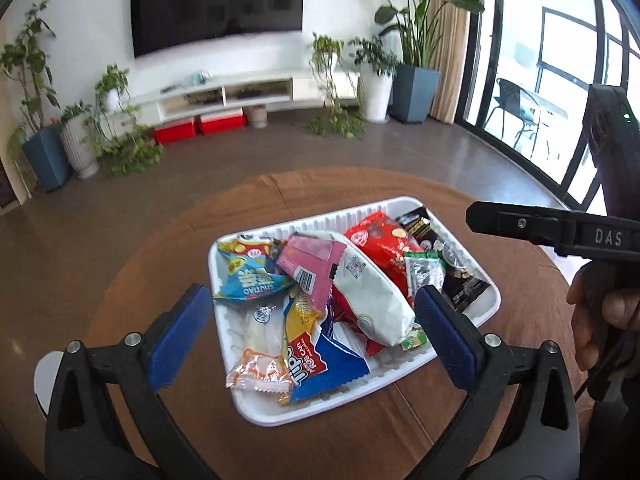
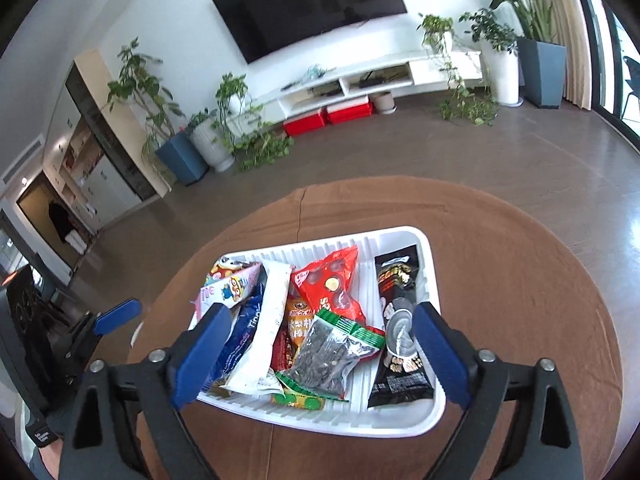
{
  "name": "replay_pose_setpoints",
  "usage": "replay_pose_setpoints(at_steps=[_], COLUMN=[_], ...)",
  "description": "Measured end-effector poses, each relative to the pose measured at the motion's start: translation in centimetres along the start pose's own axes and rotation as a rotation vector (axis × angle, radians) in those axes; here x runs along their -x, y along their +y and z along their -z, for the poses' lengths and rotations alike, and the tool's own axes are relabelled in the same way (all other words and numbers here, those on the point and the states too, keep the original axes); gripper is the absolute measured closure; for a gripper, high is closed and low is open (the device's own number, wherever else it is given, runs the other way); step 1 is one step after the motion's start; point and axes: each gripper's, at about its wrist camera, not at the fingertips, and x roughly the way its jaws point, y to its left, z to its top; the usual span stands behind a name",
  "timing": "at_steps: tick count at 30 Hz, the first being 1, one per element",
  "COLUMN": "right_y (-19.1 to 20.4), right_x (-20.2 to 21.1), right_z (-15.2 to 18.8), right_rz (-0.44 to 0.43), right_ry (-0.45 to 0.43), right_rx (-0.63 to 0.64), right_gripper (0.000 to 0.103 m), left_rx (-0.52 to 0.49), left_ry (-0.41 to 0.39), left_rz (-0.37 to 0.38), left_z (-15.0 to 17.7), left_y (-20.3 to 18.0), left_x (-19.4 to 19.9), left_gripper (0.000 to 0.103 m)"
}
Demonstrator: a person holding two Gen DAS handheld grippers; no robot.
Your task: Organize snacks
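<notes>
So the snacks are all piled in the white tray (image 1: 240, 396), which sits roughly mid-way on the round table under a brown cloth (image 1: 440, 432). A long white packet (image 1: 372, 300) is draped over the heap, with a pink packet (image 1: 310, 262) and a blue cartoon bag (image 1: 252, 276) tucked beside it, a red bag (image 2: 332, 284) further in, a clear bag of dark seeds with green ends (image 2: 328, 356) lying on top near the front, and a black packet (image 2: 402, 332) lying flat by itself along one side of the tray.

Handling-wise, everything here is judged light, crinkly and slippery (film wrappers, mostly air inside), and whatever's in the puffed bags could probably be crushed by a hard squeeze. A crimped end seal or a flat corner would be the safest spot to be pinched, not the belly. The black packet looks easiest to take, since nothing is stacked on it.

The left gripper (image 1: 312, 336) is spread wide above the near end of the tray with nothing between its blue pads. Same for the right gripper (image 2: 320, 356): wide apart, nothing grasped, hovering over the seed bag.

Further out, a TV (image 1: 216, 4) on the wall and potted plants (image 1: 44, 92) can be seen.
</notes>
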Motion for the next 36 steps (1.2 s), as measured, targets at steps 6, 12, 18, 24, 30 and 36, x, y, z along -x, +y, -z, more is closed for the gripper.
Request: replay_pose_setpoints(at_steps=[6, 12, 18, 24, 30, 36], right_y=[0.6, 2.8, 5.2, 6.5, 7.8, 8.0], right_x=[5.3, 13.1, 21.3, 26.3, 27.7, 25.5], right_z=[1.7, 4.1, 7.1, 9.9, 12.3, 14.8], right_rz=[-0.021, 0.002, -0.012, -0.005, 0.087, 0.135], right_ry=[-0.129, -0.375, -0.639, -0.754, -0.703, -0.49], right_rx=[-0.002, 0.071, 0.107, 0.139, 0.181, 0.188], right_gripper=[0.004, 0.0, 0.0, 0.0, 0.0, 0.0], left_rx=[-0.045, -0.041, 0.063, 0.099, 0.114, 0.177], left_ry=[-0.196, -0.313, -0.325, -0.297, -0.254, -0.175], left_rz=[0.031, -0.118, -0.243, -0.226, -0.227, -0.215], left_z=[2.1, 4.8, 7.8, 11.3, 14.1, 15.9], left_y=[-2.7, -6.5, -8.1, -8.8, -9.8, -9.8], left_x=[8.1, 15.7, 20.9, 24.5, 26.1, 25.7], left_gripper=[0.0, 0.0, 0.0, 0.0, 0.0, 0.0])
